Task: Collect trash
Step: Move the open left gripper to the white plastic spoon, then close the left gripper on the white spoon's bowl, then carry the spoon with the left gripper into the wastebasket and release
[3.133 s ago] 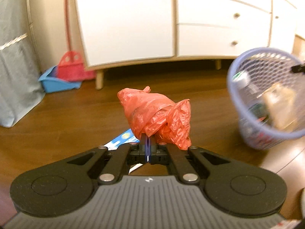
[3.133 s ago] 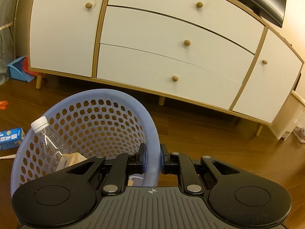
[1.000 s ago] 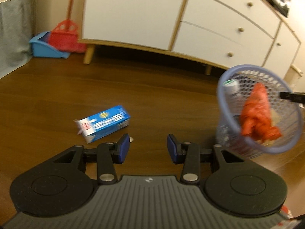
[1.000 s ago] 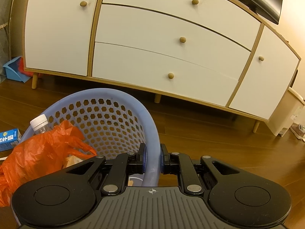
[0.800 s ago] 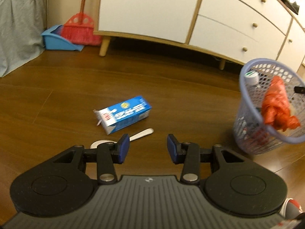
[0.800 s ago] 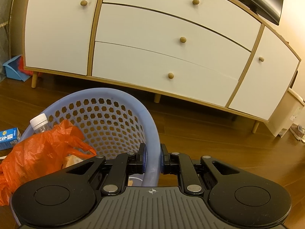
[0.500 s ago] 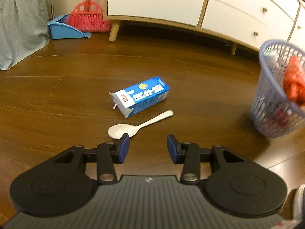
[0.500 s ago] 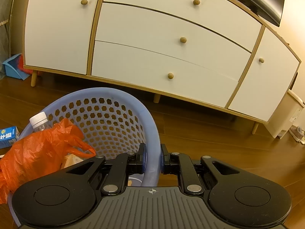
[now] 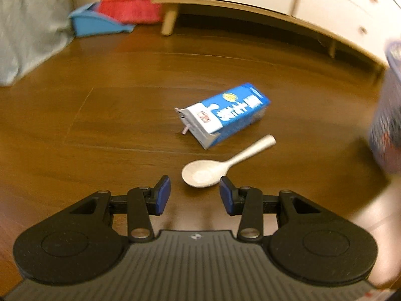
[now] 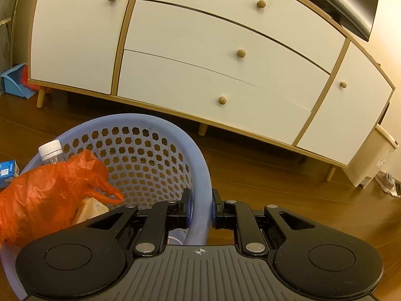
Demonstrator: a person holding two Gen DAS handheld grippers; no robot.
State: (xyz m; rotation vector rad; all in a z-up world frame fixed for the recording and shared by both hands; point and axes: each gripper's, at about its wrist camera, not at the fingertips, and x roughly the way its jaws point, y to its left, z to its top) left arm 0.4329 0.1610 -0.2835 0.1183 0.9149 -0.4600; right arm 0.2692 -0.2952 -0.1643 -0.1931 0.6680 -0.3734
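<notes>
The left tongs (image 9: 195,195) are apart just above the spoon (image 9: 220,164) on the floor beside the milk box (image 9: 225,114); the right tongs (image 10: 199,208) pinch the basket (image 10: 198,155) rim; the spoon looks light, hard and slippery, so grab its thin handle.

one milk carton (image 9: 226,114), one spoon (image 9: 220,164), one basket (image 10: 160,128), one orange bag (image 10: 50,185), one bottle (image 10: 51,151)

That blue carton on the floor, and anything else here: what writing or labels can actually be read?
Blue milk carton: white characters and a yellow emblem, too blurred to read.
Same carton's edge in the right wrist view: white marks, cut off and unreadable.
Plastic bottle in the basket: no label visible.
</notes>
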